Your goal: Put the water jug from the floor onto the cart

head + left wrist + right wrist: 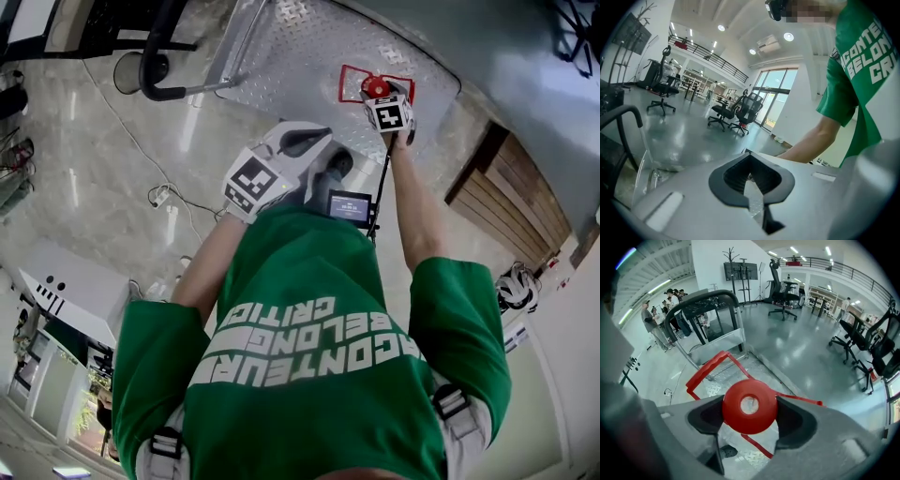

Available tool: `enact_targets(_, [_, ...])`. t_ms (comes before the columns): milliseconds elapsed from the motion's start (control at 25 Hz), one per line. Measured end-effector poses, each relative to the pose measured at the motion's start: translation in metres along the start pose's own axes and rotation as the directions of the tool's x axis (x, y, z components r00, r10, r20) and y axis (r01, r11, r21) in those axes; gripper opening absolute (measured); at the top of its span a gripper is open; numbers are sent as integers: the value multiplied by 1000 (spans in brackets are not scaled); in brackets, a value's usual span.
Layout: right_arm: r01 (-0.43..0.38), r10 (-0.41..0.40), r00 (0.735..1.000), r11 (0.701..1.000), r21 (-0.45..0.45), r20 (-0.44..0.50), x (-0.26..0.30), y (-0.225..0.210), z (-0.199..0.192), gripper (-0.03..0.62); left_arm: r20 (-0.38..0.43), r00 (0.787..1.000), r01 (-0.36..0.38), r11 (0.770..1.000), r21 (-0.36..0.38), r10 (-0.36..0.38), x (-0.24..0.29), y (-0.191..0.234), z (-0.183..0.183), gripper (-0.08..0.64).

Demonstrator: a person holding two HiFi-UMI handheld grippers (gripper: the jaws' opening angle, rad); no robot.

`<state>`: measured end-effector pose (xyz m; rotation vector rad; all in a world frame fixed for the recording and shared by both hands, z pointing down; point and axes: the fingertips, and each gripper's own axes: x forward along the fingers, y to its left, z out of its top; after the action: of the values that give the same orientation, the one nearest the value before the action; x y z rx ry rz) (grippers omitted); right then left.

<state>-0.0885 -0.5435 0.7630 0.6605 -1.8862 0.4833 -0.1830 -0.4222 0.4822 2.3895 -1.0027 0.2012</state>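
The person's green shirt [319,319] is filling the near part of the head view. Just beyond it the left tool [750,174] is hanging with its jaws drawn close together and nothing between them. Farther out, on the right, the right tool [750,414] is pointing steeply down, its jaws standing wide and pressing on either side of the red cap [765,417] of the water jug [735,405]. The cap is facing straight up at the tool, so the jug's long axis is running upright, neck on top; its body below the cap I cannot make out. The jug is sitting over the cart's diamond-plate deck [757,367], inside the outline of a red square frame [705,370]; whether it is touching the deck I cannot tell. Beyond, the cart's black handle [715,295] is standing, then the glossy floor [806,348], office chairs [785,298] and, far left, several people [670,305].
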Motion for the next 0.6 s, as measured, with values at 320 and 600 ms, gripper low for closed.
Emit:
enact_targets(320, [14, -14, 1000, 1000, 19, -2, 27, -1, -1, 301, -13, 1000, 6, 1000, -6, -6, 10, 17, 7, 15])
enact_targets(600, [25, -25, 1000, 999, 21, 10, 27, 5, 0, 301, -25, 999, 19, 1000, -22, -20, 16, 19, 14, 15])
